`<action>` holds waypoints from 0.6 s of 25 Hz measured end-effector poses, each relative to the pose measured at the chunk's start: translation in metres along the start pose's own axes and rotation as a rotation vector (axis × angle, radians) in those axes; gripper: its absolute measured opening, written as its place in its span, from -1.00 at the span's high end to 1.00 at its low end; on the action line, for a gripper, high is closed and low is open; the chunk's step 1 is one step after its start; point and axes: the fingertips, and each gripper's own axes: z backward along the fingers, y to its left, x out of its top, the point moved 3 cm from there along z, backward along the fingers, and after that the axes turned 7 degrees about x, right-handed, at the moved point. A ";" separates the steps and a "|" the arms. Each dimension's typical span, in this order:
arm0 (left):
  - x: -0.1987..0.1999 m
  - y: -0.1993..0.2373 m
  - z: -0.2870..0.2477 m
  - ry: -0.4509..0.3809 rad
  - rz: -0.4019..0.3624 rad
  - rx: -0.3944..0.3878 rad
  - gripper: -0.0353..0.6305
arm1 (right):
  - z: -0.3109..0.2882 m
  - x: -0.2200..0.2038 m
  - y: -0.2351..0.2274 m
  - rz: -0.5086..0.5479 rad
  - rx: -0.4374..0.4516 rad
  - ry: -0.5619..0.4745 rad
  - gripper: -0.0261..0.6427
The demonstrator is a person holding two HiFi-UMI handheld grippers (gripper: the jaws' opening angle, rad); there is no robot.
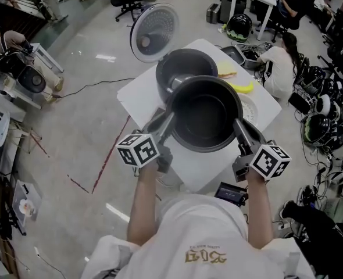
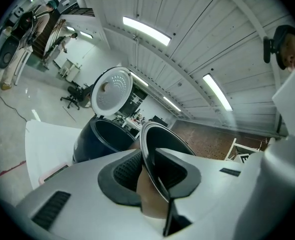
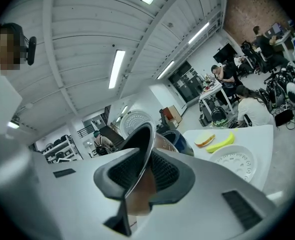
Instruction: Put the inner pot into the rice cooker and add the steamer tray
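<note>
The dark inner pot (image 1: 205, 114) hangs in the air just in front of the open rice cooker (image 1: 186, 68), whose round lid (image 1: 154, 32) stands up behind it. My left gripper (image 1: 170, 120) is shut on the pot's left rim, and my right gripper (image 1: 239, 124) is shut on its right rim. In the left gripper view the thin rim (image 2: 150, 144) sits between the ribbed pads, with the cooker (image 2: 98, 138) beyond. The right gripper view shows the rim (image 3: 143, 146) pinched the same way. The white steamer tray (image 3: 235, 161) lies on the table to the right, partly hidden by the pot in the head view.
A banana (image 1: 244, 88) and a sliced piece of food (image 1: 227, 72) lie on the white table (image 1: 139, 95) beside the cooker. A small device (image 1: 229, 193) sits at the table's near edge. People, desks and gear stand at the far right (image 1: 288, 51).
</note>
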 end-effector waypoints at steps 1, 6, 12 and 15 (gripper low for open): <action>0.004 -0.001 0.001 -0.005 0.000 -0.005 0.61 | -0.001 0.003 0.003 0.005 0.000 -0.004 0.68; 0.025 -0.009 0.002 -0.036 -0.003 -0.039 0.62 | -0.006 0.024 0.016 0.043 0.007 -0.036 0.69; 0.046 -0.019 -0.012 -0.058 -0.020 -0.038 0.62 | -0.017 0.048 0.012 0.048 0.028 -0.045 0.69; 0.056 -0.017 -0.017 -0.073 -0.019 -0.022 0.62 | -0.030 0.060 0.010 0.056 0.054 -0.038 0.69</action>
